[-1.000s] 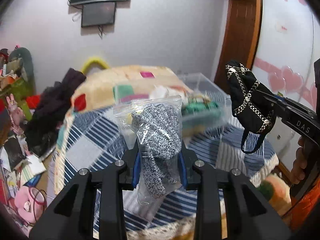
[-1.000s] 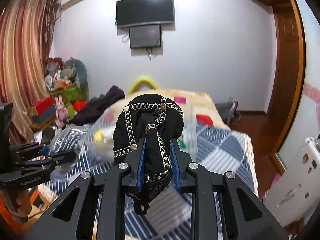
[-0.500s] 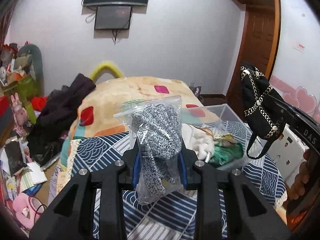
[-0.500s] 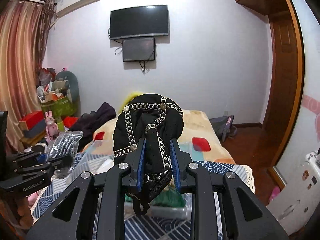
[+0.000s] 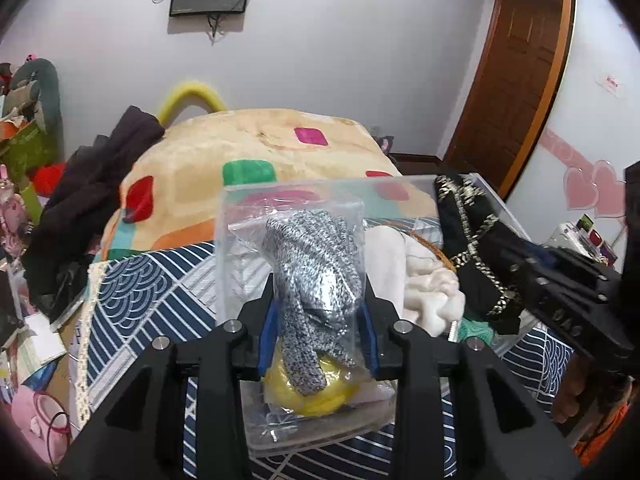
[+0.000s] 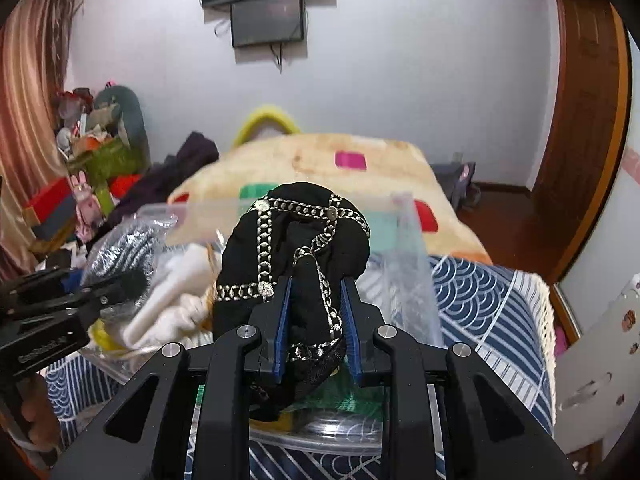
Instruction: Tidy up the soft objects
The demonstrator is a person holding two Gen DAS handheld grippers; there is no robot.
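My left gripper [image 5: 318,332] is shut on a clear bag holding grey knitted gloves [image 5: 316,264], lowered inside the clear plastic bin [image 5: 280,190] on the bed. My right gripper [image 6: 314,332] is shut on a black fabric piece with silver chain trim [image 6: 296,240], also held over the bin; it shows in the left wrist view [image 5: 472,240] at the bin's right side. In the bin lie a white plush item [image 5: 424,284], a yellow item [image 5: 316,392] and green knit [image 6: 340,400]. The gloves bag shows in the right wrist view [image 6: 124,248].
The bin stands on a blue-and-white patterned cover [image 5: 144,292]. Behind it lies a cream blanket with coloured squares [image 5: 256,152] and dark clothes [image 5: 92,184]. Cluttered toys and boxes [image 6: 88,160] fill the left side. A wooden door [image 5: 520,60] is at the right.
Both grippers have moved forward and down towards the bin. The gloves bag and the black chain piece now sit within the bin's walls instead of above the bed.
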